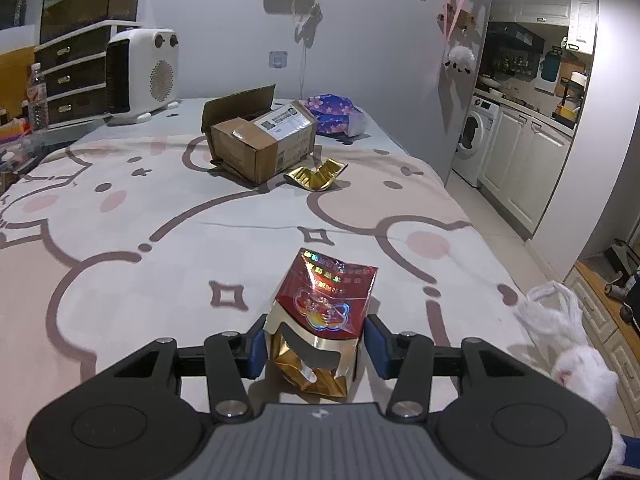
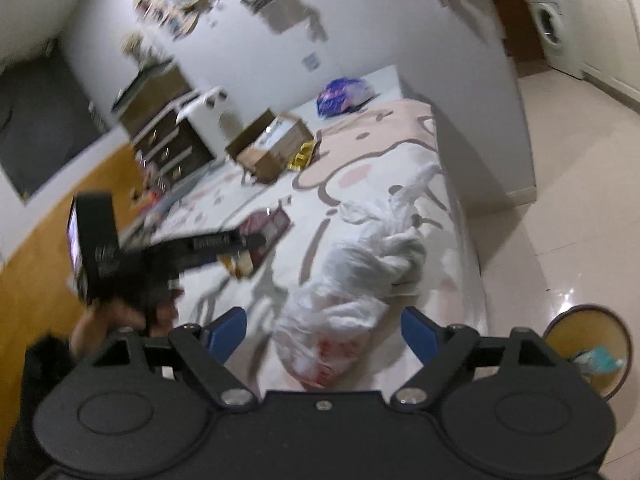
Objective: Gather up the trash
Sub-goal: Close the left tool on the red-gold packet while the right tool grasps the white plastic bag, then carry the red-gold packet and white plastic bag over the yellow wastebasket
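Observation:
A red and gold foil box [image 1: 326, 308], torn open at its near end, sits between the blue pads [image 1: 257, 350] of my left gripper [image 1: 317, 348], which is shut on it just above the bed. In the right wrist view that same gripper [image 2: 224, 242] shows blurred at the left with the red box [image 2: 266, 226]. My right gripper [image 2: 324, 334] stands wide open over a crumpled white plastic bag [image 2: 360, 276] that lies on the bed near its right edge. Its pads do not touch the bag. The white bag [image 1: 556, 316] also shows at the right of the left wrist view.
Farther up the bed lie an open cardboard box [image 1: 260, 140], a gold wrapper [image 1: 316, 176] and a purple flowered bag [image 1: 336, 114]. A white heater [image 1: 142, 74], drawers and a bottle [image 1: 37, 96] stand at the left. A round bin [image 2: 588, 356] stands on the tiled floor at the right.

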A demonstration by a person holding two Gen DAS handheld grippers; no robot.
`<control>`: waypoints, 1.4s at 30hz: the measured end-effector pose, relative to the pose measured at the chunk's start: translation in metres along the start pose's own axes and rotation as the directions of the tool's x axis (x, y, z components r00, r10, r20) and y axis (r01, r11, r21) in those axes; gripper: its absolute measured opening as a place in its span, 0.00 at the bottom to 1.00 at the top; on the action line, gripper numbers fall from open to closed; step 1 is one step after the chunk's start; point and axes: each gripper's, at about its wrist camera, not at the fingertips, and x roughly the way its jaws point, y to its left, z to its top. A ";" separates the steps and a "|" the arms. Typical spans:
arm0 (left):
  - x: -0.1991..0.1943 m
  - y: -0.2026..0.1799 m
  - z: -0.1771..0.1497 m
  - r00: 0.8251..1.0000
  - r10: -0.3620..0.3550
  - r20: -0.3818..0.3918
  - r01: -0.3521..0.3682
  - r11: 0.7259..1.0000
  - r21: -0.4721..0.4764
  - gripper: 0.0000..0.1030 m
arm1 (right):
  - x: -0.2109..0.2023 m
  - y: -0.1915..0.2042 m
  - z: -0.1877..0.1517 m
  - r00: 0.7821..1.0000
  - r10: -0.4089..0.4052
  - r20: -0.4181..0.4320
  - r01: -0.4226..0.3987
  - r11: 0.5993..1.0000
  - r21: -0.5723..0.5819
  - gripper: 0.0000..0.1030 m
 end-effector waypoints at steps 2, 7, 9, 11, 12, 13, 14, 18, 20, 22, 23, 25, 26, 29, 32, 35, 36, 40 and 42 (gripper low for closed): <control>-0.009 -0.002 -0.004 1.000 0.003 0.014 -0.002 1.000 -0.004 0.48 | 0.005 0.009 -0.007 1.000 -0.007 0.013 0.007 1.000 -0.005 0.81; -0.032 -0.001 -0.016 0.998 0.025 0.052 -0.023 0.999 -0.037 0.49 | 0.017 0.023 -0.018 0.990 -0.136 0.044 0.138 0.989 -0.052 0.68; -0.039 0.000 -0.022 0.998 0.032 0.056 -0.028 0.998 -0.057 0.48 | 0.020 0.022 -0.020 0.983 -0.171 0.064 0.174 0.984 -0.043 0.59; -0.046 -0.002 -0.028 0.997 0.039 0.059 -0.035 0.997 -0.068 0.48 | 0.019 0.018 -0.021 0.981 -0.178 0.076 0.180 0.983 -0.027 0.57; -0.049 -0.003 -0.031 0.998 0.039 0.058 -0.034 0.997 -0.075 0.49 | 0.019 0.017 -0.022 0.981 -0.175 0.081 0.176 0.984 -0.017 0.55; -0.052 -0.003 -0.034 0.998 0.035 0.058 -0.030 0.996 -0.087 0.48 | 0.017 0.015 -0.023 0.981 -0.174 0.083 0.176 0.984 -0.013 0.53; -0.054 -0.003 -0.037 0.998 0.032 0.058 -0.026 0.995 -0.099 0.49 | 0.017 0.014 -0.023 0.982 -0.171 0.083 0.173 0.985 -0.011 0.48; -0.066 -0.010 -0.049 0.998 0.038 0.058 -0.030 0.992 -0.119 0.48 | 0.008 0.006 -0.022 0.992 -0.108 0.058 0.111 0.993 -0.046 0.38; -0.074 -0.016 -0.052 0.996 0.063 0.066 -0.056 0.993 -0.106 0.48 | 0.000 0.004 -0.021 0.994 -0.087 0.058 0.091 0.993 -0.073 0.36; -0.085 -0.022 -0.055 0.994 0.074 0.078 -0.066 0.992 -0.103 0.48 | -0.010 0.002 -0.020 0.996 -0.070 0.064 0.076 0.991 -0.108 0.35; -0.089 -0.025 -0.056 0.994 0.075 0.082 -0.067 0.992 -0.103 0.48 | -0.015 0.000 -0.019 0.996 -0.062 0.069 0.070 0.989 -0.131 0.35; -0.098 -0.033 -0.060 0.993 0.079 0.092 -0.070 0.992 -0.101 0.48 | -0.026 -0.007 -0.017 0.996 -0.051 0.075 0.062 0.986 -0.153 0.35; -0.102 -0.038 -0.062 0.992 0.082 0.097 -0.072 0.992 -0.101 0.48 | -0.032 -0.011 -0.016 0.996 -0.046 0.076 0.057 0.986 -0.155 0.34; -0.111 -0.054 -0.067 0.991 0.076 0.109 -0.064 0.992 -0.105 0.48 | -0.050 -0.025 -0.013 0.995 -0.044 0.095 0.061 0.982 -0.178 0.34; -0.116 -0.079 -0.074 0.992 0.056 0.115 -0.045 0.994 -0.097 0.48 | -0.068 -0.042 -0.012 0.993 -0.052 0.105 0.072 0.978 -0.195 0.34; -0.118 -0.108 -0.081 0.994 0.015 0.111 -0.006 0.997 -0.077 0.48 | -0.086 -0.061 -0.012 0.991 -0.067 0.117 0.090 0.975 -0.205 0.34; -0.118 -0.118 -0.083 0.994 0.001 0.108 0.007 0.998 -0.070 0.48 | -0.092 -0.067 -0.013 0.990 -0.073 0.121 0.097 0.974 -0.207 0.34; -0.115 -0.162 -0.094 0.995 -0.046 0.093 0.051 0.997 -0.050 0.48 | -0.113 -0.097 -0.013 0.986 -0.101 0.133 0.127 0.971 -0.203 0.34; -0.111 -0.186 -0.100 0.994 -0.073 0.084 0.076 0.996 -0.042 0.48 | -0.123 -0.115 -0.013 0.983 -0.121 0.139 0.148 0.968 -0.201 0.34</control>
